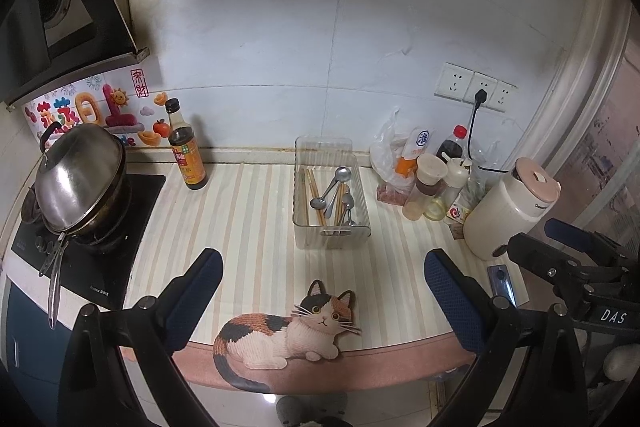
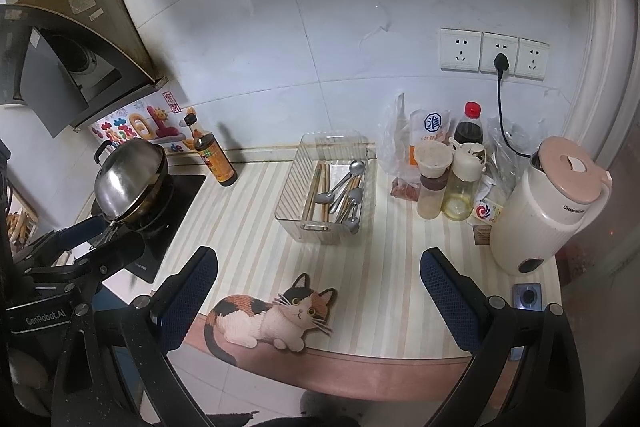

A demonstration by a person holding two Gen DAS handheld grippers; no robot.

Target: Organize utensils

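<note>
A striped cream mat (image 1: pixel 248 219) covers the counter, with a pink border at its near edge and a calico cat picture (image 1: pixel 288 331) printed between the near ends of the fingers. Behind it rises a white tiled wall (image 1: pixel 320 39) carrying a row of three sockets (image 2: pixel 494 55), a black plug in the middle one. Off beyond the left finger, a steel-lidded wok (image 1: pixel 80 183) sits on a black stove (image 1: pixel 100 255) under a range hood (image 1: pixel 60 11), and a dark sauce bottle (image 1: pixel 186 151) stands at the mat's far left corner. Beyond the right finger stand a cluster of condiment bottles (image 2: pixel 448 183) and a cream electric kettle (image 2: pixel 548 203) with a pink lid.

The clear plastic tray (image 1: pixel 330 195) stands on the mat straight ahead of both grippers, past the fingertips and well apart from them, in line with the gap between the fingers. Inside it, wooden chopsticks (image 1: pixel 314 195) lie lengthwise along the left side, and several metal spoons (image 1: pixel 338 193) lie heaped in the middle and right, some crossing the chopsticks.

The left gripper (image 1: pixel 322 267) hangs over the near edge of the mat with its blue-padded fingers (image 1: pixel 196 291) spread wide, nothing between them. The right gripper (image 2: pixel 318 263) is beside it at the same edge, its fingers (image 2: pixel 448 295) likewise wide apart and empty. Each shows at the margin of the other's view.
</note>
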